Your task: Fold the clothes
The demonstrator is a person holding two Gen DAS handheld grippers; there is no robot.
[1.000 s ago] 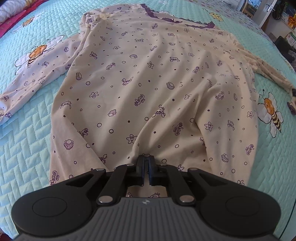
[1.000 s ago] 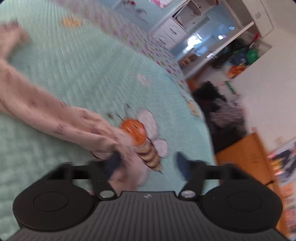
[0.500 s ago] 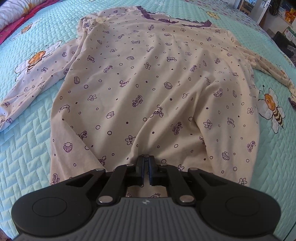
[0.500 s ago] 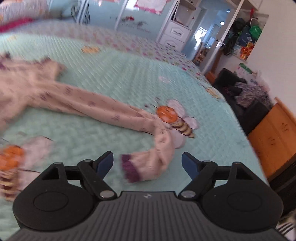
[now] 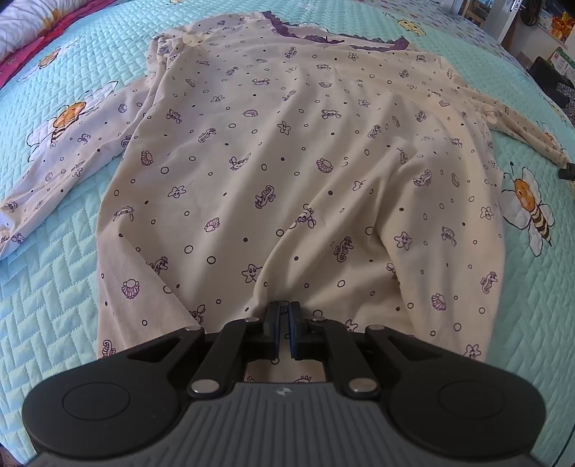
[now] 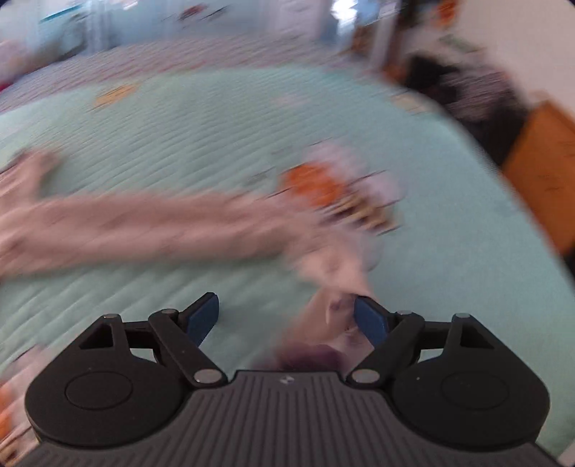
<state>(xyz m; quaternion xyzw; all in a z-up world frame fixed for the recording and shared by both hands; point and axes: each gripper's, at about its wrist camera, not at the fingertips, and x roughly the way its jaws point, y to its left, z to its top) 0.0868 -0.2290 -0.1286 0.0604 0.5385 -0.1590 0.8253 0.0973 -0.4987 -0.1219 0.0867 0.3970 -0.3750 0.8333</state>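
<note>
A cream long-sleeved top (image 5: pixel 287 161) with purple sea-creature prints and a purple lace collar lies spread on the bed. My left gripper (image 5: pixel 283 316) is shut on its bottom hem, which bunches into a ridge at the jaws. The left sleeve (image 5: pixel 68 169) lies out flat. In the blurred right wrist view, the right sleeve (image 6: pixel 161 226) runs across the quilt, its purple cuff (image 6: pixel 309 355) lying between the fingers of my right gripper (image 6: pixel 287 316), which is open.
The bed has a mint quilted cover (image 5: pixel 46 287) with bee pictures (image 5: pixel 532 204). A pillow and red bedding (image 5: pixel 21 32) lie at the far left. A wooden cabinet (image 6: pixel 539 154) and dark clutter stand beyond the bed's right edge.
The left gripper stays shut on the hem, pulling back slightly. The right gripper has moved over the sleeve end, so the cuff now lies between its open fingers.
</note>
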